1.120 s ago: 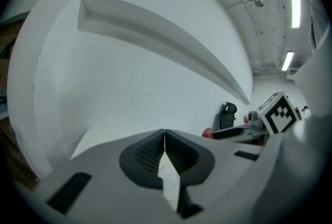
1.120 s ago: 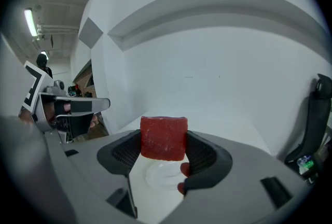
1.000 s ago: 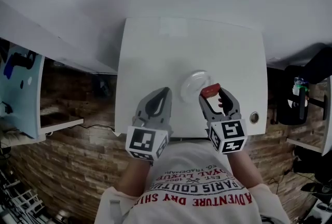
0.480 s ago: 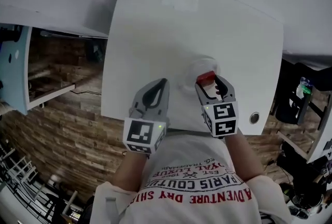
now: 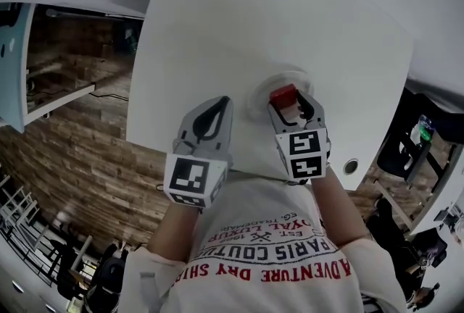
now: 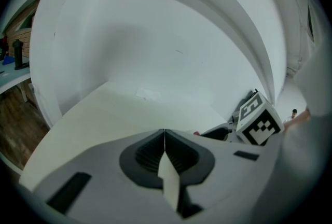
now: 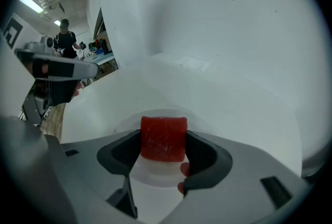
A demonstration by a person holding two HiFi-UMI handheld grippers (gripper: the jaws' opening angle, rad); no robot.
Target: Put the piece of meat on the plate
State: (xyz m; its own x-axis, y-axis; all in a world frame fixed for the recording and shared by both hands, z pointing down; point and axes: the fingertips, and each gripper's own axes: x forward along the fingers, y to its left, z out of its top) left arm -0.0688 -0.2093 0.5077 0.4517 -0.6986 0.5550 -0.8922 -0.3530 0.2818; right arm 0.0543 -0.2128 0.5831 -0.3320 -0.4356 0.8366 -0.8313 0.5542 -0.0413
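1. Nearest, at the left gripper (image 6: 165,137): jaws pressed together with nothing between them, idle over the near edge of the table (image 5: 217,29), same as a second ago.
2. Beside it, at the right gripper (image 7: 163,148): jaws narrowed onto the piece of meat (image 7: 163,137), a red block pinched on both sides.
3. Directly under the meat: the plate (image 7: 155,175). Now over the plate's middle, moved in from the right rim a second ago. Cannot tell whether touching the plate or just above it.
4. Means the carry looks about done; probably left to do are lowering, opening and backing off. Could stick to a pad on release.
5. Farther out: bare white tabletop only.
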